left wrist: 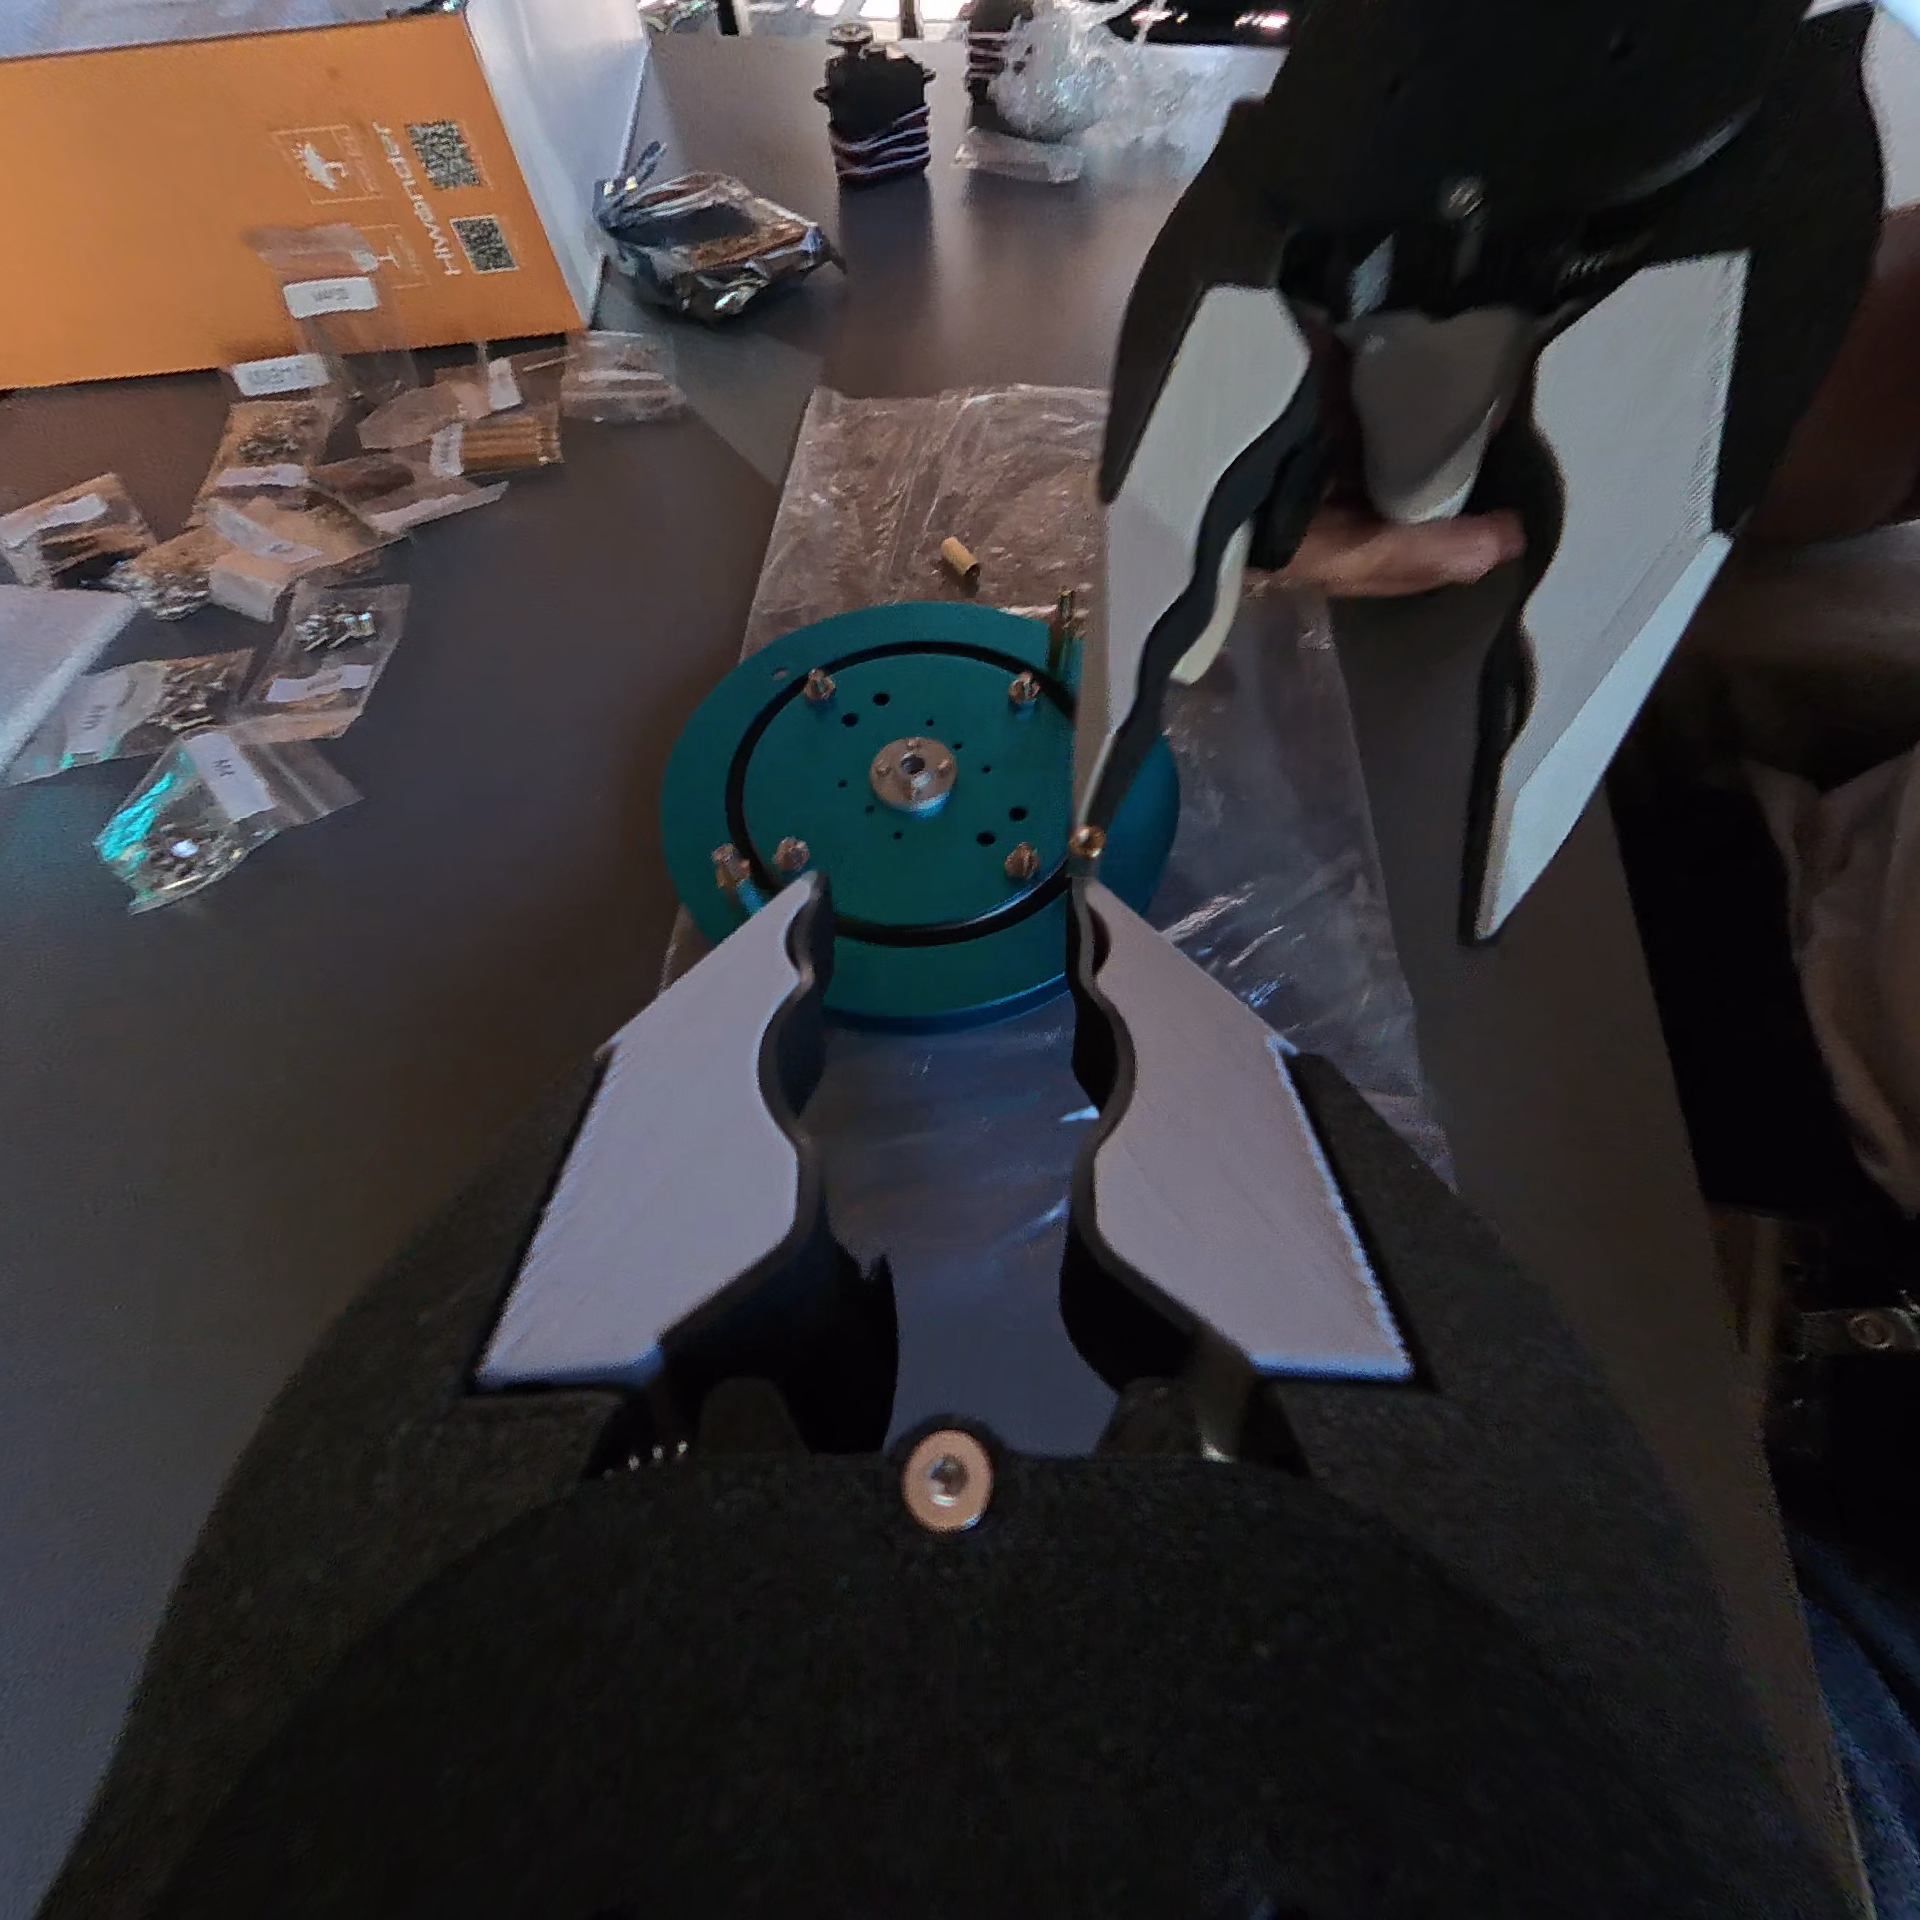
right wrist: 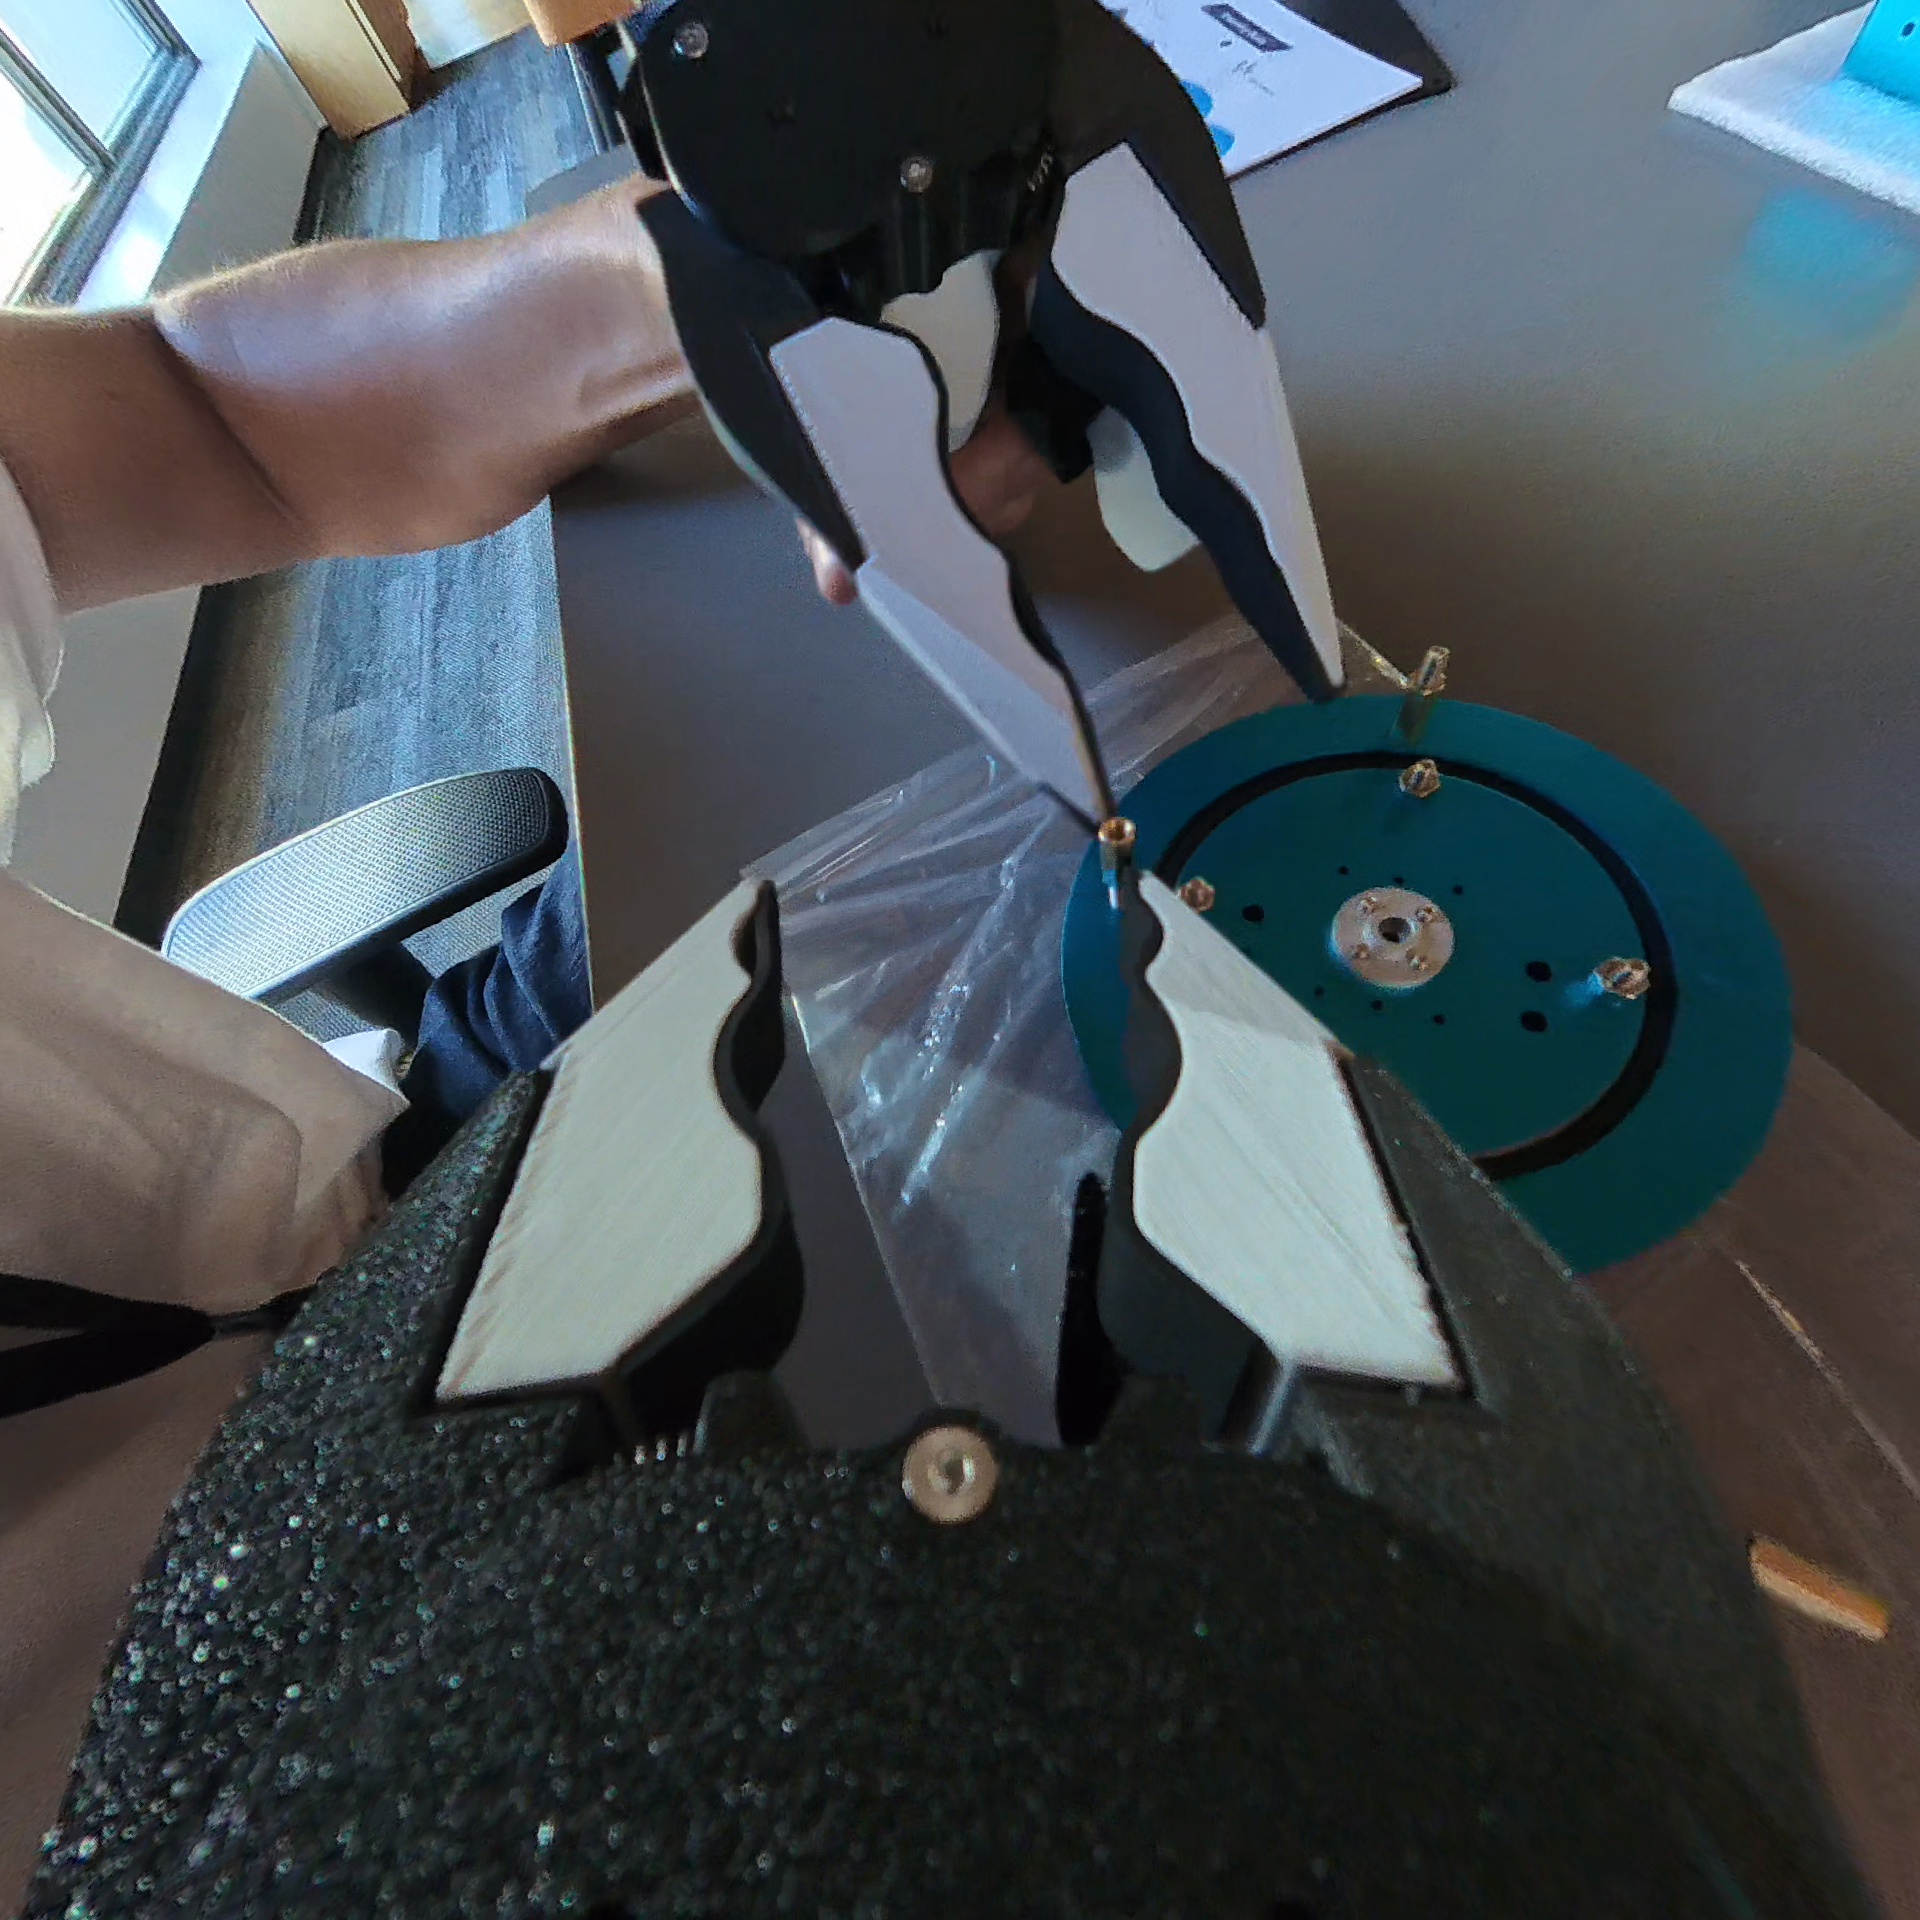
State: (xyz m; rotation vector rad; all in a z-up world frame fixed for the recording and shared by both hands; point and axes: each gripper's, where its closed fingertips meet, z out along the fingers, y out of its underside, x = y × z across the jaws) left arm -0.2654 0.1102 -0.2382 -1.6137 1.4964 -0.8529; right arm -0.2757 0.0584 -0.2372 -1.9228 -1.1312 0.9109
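A teal metal disc (left wrist: 914, 790) with a silver centre hub and several brass standoffs lies on a clear plastic bag (left wrist: 935, 468) on the dark table; it also shows in the right wrist view (right wrist: 1455, 987). My left gripper (left wrist: 948, 891) is open and empty, with its tips over the disc's near edge. Its right fingertip sits beside a brass standoff (left wrist: 1088, 837) at the rim. My right gripper (right wrist: 956, 891) is open and empty. Its right fingertip is next to the same standoff (right wrist: 1114, 831). Each gripper shows in the other's view, jaws apart, one tip at that standoff.
An orange box (left wrist: 208, 208), several small bags of hardware (left wrist: 260, 582), a foil bag (left wrist: 717, 244) and black servos (left wrist: 878, 114) lie at the far left and back. A loose brass standoff (left wrist: 961, 561) rests on the plastic. A mesh chair (right wrist: 364, 873) stands beside the table edge. Both grippers' tips are roughly 4 cm from the teal metal disc (left wrist: 914, 790). It is also in sight in the right wrist view (right wrist: 1375, 920).
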